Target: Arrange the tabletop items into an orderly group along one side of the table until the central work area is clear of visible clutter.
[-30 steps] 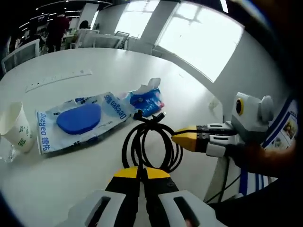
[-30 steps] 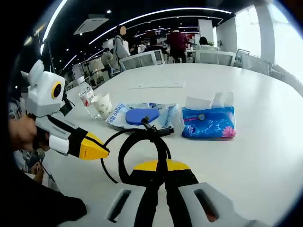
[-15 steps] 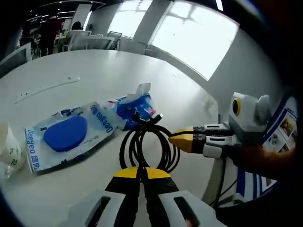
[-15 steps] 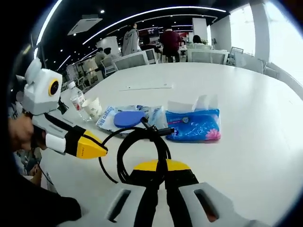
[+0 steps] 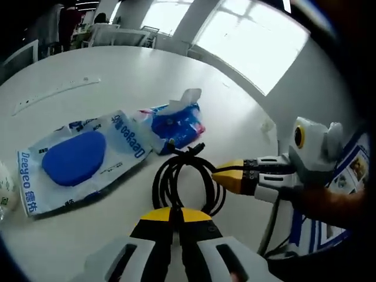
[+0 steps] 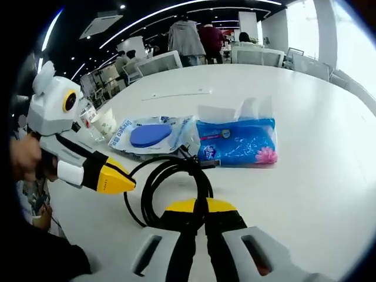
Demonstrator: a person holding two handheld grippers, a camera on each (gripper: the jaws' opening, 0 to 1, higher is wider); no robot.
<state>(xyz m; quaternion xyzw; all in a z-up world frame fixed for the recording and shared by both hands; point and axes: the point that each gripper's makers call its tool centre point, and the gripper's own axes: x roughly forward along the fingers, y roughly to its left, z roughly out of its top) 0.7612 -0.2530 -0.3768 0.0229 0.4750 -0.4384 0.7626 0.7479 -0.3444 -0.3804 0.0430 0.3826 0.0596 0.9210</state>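
Held jointly above the white tabletop point(image 5: 76, 70): coiled black cable point(image 5: 185, 182), clenched in left gripper point(image 5: 174, 215) and right gripper point(image 6: 194, 207) fingers.

Behind your work surface you have a row of bright windows point(image 5: 247, 41) along the far wall, and pale chairs point(image 5: 117, 35) stand near them. In the right gripper view, people point(image 6: 197, 38) stand at the far end of the room beside white chairs point(image 6: 158, 61), under curved ceiling light strips point(image 6: 147, 17) and an air-conditioning vent point(image 6: 97, 26). At your right, a blue-and-white poster point(image 5: 352, 170) hangs beside the table.
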